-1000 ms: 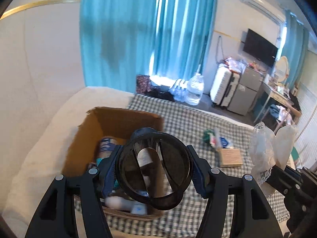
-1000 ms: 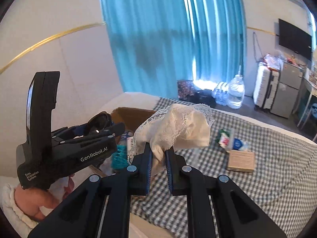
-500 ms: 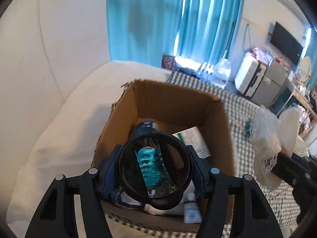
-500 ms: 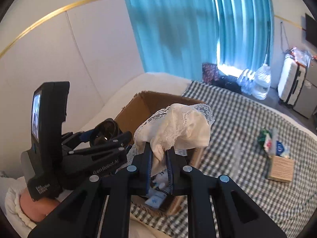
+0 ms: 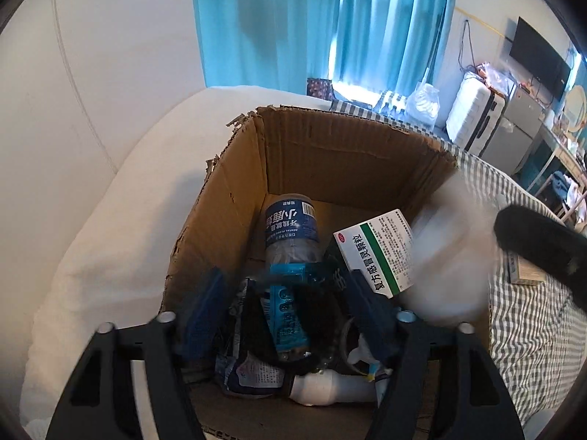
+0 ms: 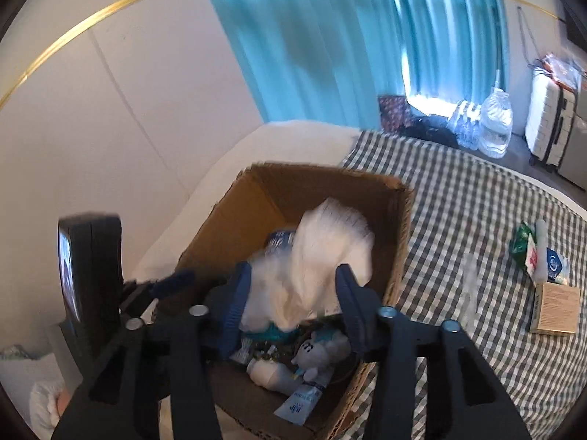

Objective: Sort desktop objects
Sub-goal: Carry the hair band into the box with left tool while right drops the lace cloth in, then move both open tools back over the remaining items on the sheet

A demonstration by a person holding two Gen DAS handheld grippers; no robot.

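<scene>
Both my tongs have just been spreading over the cardboard box. The right gripper stands apart, its soft, light lace cloth dropping boxward at twelve o'clock; the left gripper is spread, the dark round case blurred between its pads. Bunched folds grip best.

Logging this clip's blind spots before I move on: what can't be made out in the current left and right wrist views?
- White lace cloth: motion-blurred in both views, between the right gripper's open jaws, which have just been opening; contact unclear.
- Dark round object: left view, blurred between the left gripper's just-widened jaws; shape unreadable.
- Brown cardboard box: floor hidden by clutter and fingers.
- Small packets on checked cloth: right view, too small to read.
</scene>
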